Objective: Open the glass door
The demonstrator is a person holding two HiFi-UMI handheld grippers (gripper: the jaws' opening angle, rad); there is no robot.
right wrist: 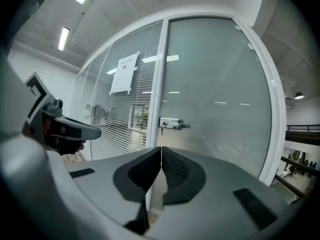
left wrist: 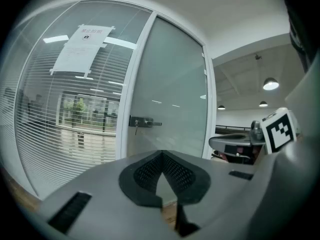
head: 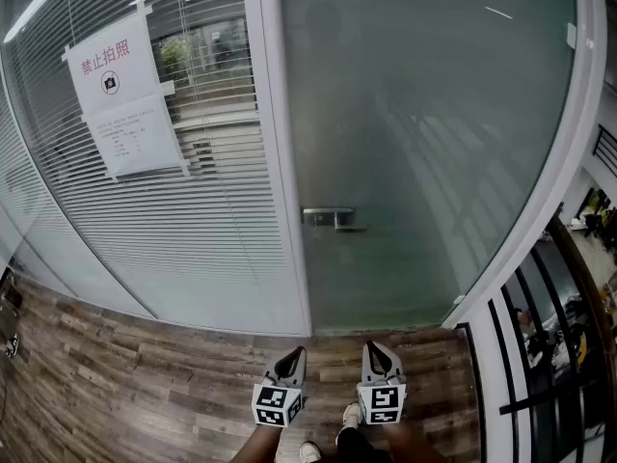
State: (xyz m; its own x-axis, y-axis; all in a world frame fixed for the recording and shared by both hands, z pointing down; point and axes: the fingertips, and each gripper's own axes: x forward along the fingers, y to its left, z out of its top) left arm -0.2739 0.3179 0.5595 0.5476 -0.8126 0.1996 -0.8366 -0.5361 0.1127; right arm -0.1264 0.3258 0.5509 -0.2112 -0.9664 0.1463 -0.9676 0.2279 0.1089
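**Door still closed, handle not yet reached**

As far as the views show, the task has barely begun. The tall, frosted grey-green glass door (head: 424, 143) stands closed in its white frame. It is straight ahead of the person and well apart from both tools. Its slim brushed-metal lever handle (head: 333, 218) sits on a rectangular lock plate at the door's left edge, just beside the white frame post (head: 278, 162). Nothing touches it.

The grey plastic left gripper (head: 295, 353) and the matching right gripper (head: 372, 348) sit side by side low in the head view, above the floor, both aimed at the door. In the left gripper view the black, mesh-textured pads (left wrist: 145, 174) meet at their tips with nothing between them. The right gripper view shows the same: pads (right wrist: 175, 171) pressed together and empty. Both grippers are clenched on nothing.

All of the task appears to remain: closing the gap, taking or pressing the lever, and swinging the door.

The door's surface is smooth and translucent, with faint streaks of reflected ceiling light. The handle looks hard and slick, a narrow bar that a gripper would probably slip on easily. Left of the post is a clear glass panel backed by ribbed white horizontal blinds (head: 193, 220), with a white paper notice (head: 120, 95) taped to it. The floor is brown wood-grain planks (head: 116, 384), and a black metal railing (head: 540, 384) runs at the right.
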